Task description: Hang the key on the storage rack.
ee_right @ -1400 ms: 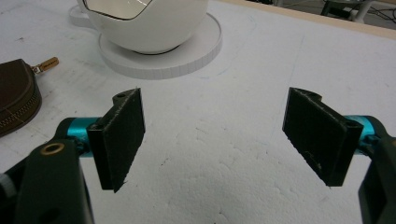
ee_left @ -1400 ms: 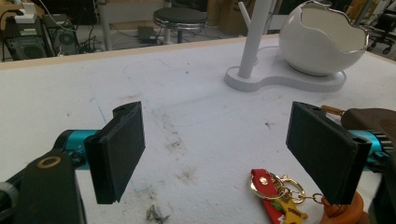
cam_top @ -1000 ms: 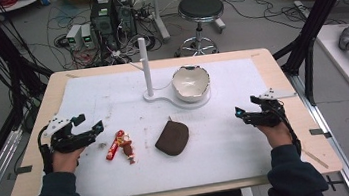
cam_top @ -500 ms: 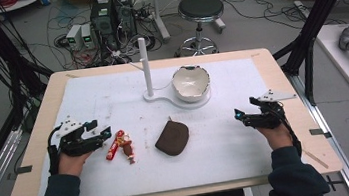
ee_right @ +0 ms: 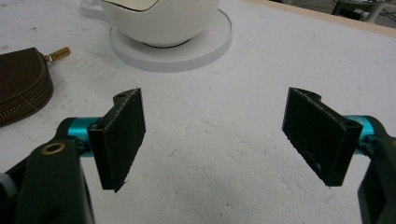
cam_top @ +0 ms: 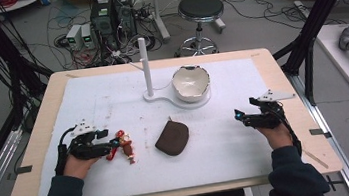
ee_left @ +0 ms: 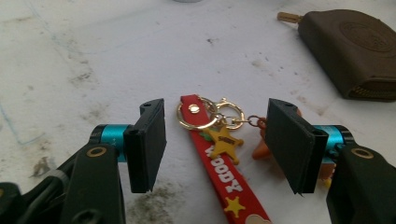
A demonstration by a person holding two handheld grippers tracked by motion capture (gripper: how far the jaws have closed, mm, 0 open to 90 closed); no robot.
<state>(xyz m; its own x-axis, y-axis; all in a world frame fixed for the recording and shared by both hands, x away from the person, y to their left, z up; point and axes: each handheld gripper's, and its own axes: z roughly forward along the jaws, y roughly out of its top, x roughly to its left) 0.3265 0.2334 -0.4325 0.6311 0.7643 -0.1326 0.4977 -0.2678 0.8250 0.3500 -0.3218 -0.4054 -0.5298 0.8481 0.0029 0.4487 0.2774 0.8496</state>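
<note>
Two jaws of the left gripper (ee_left: 215, 149) stood apart, straddling the keychain (ee_left: 219, 154) near the tabletop's left front. It looked light and floppy, its metal rings slippery; the flat red strap seemed the best hold. Pouch (cam_top: 172, 137) lay just beside, mid-table. Right gripper (ee_right: 219, 140) gaped over bare mat; bowl (cam_top: 190, 82) well beyond.

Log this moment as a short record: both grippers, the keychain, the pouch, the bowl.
left gripper: open, jaws either side of the keychain's rings
right gripper: open, over bare table
keychain: red strap, gold star, flat on the table
pouch: brown, zipped, mid-table
bowl: white, on the round base of the stand
</note>
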